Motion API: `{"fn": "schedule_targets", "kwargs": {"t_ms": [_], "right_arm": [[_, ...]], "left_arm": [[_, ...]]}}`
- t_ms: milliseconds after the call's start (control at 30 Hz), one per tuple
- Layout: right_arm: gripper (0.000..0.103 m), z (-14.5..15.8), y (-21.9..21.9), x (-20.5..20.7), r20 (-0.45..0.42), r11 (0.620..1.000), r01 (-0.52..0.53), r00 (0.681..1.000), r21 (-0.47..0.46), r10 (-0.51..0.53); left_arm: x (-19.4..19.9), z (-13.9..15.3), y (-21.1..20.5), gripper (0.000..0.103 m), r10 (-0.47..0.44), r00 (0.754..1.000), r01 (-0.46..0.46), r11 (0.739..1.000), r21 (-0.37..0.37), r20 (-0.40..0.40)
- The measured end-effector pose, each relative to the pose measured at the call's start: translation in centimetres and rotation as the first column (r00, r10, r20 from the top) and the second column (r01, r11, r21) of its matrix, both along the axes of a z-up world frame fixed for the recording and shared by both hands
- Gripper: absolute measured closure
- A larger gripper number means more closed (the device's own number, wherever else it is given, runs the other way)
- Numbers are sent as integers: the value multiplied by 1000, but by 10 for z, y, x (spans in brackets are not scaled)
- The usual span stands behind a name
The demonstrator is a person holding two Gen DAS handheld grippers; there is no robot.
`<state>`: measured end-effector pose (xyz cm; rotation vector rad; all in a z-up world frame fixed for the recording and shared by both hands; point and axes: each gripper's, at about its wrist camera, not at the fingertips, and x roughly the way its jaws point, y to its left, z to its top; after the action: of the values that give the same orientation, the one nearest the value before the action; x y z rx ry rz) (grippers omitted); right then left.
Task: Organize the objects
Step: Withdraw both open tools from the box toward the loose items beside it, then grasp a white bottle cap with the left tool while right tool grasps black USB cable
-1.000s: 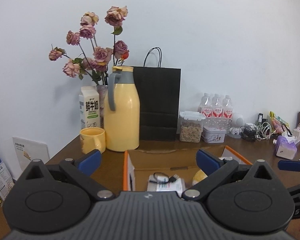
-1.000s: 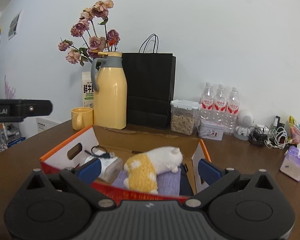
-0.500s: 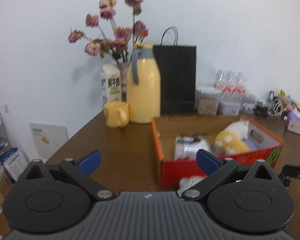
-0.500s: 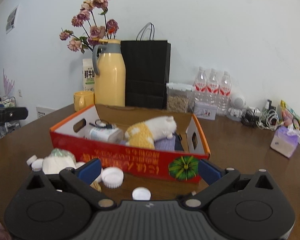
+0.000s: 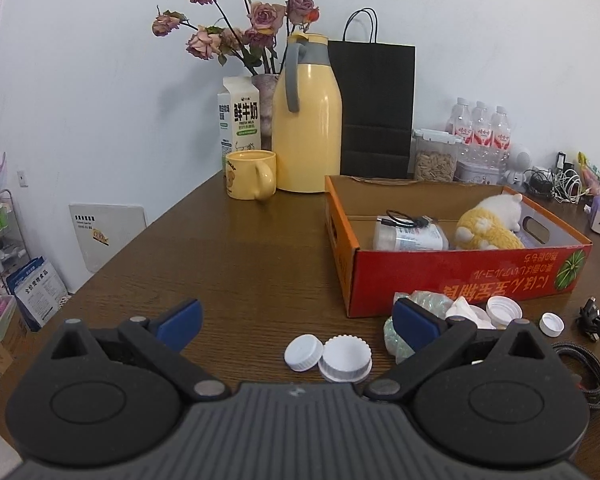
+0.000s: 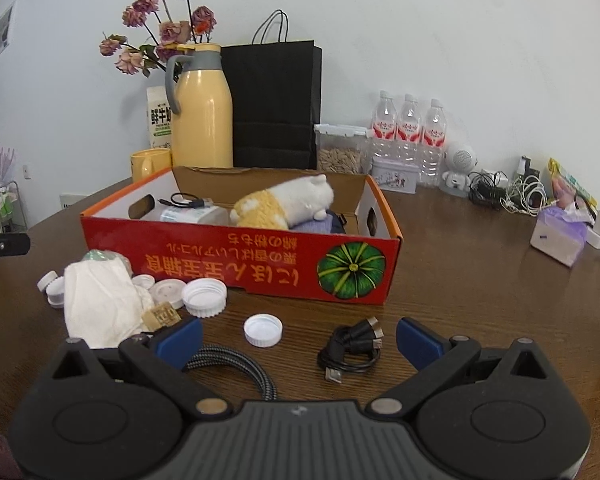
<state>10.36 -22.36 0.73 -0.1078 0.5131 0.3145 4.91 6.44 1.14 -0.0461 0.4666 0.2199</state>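
A red cardboard box (image 6: 260,268) (image 5: 460,276) stands on the brown table, holding a plush toy (image 6: 284,202) (image 5: 488,224), a plastic jar (image 5: 410,236) and a cable. In front of it lie several white bottle caps (image 6: 204,296) (image 5: 328,354), a crumpled white cloth (image 6: 100,300), a coiled black cable (image 6: 352,346) and a braided cable (image 6: 236,364). My left gripper (image 5: 296,320) is open above two caps. My right gripper (image 6: 298,338) is open, with a white cap (image 6: 263,329) and the black cable between its fingers, none held.
At the back stand a yellow thermos (image 5: 306,120), yellow mug (image 5: 252,180), milk carton (image 5: 240,120), flower vase, black paper bag (image 6: 276,104), seed container (image 6: 340,148), water bottles (image 6: 410,128), chargers and a tissue pack (image 6: 560,232). The table's left edge (image 5: 112,252) drops to floor clutter.
Both grippers have pulled back from the box and lowered toward the table's front. The caps, cloth and cables in front of the box have come into view. Both stay open.
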Motion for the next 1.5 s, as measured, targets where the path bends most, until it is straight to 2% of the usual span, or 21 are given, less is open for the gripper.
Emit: {"fn": "schedule_targets", "kwargs": {"t_ms": [300,567,667,933,967,1067,1267,1433,1500], "right_arm": [[1,-20,-4,22,-50,999,36,998,-24,-37],[14,-36,-12,49,-108,997,65,992,-50,-70],[21,-37,-14,54,-113,996,74,991,-42,-78],[57,-37,-17,56,-111,998,55,992,6,-54],[57,-37,-17,55,-109,999,52,993,6,-51],[57,-37,-15,53,-98,999,42,994,3,-42],[57,-37,-14,52,-96,999,39,995,4,-38],[57,-37,-14,52,-96,999,40,995,4,-39],[57,-37,-14,52,-96,999,39,995,4,-38]], "left_arm": [[13,-13,6,0,9,999,-10,1000,-15,-43],[17,-21,15,0,30,997,-32,999,-27,-73],[18,-24,16,0,33,995,-35,999,-21,-92],[23,-32,22,0,45,993,-52,997,-59,-110],[24,-32,23,0,53,993,-61,996,-70,-108],[28,-34,30,8,74,991,-85,991,-103,-109],[35,-41,42,31,64,990,-89,976,-201,-127],[36,-43,46,62,22,996,-47,957,-286,-91],[36,-44,47,63,17,996,-42,954,-297,-86]]}}
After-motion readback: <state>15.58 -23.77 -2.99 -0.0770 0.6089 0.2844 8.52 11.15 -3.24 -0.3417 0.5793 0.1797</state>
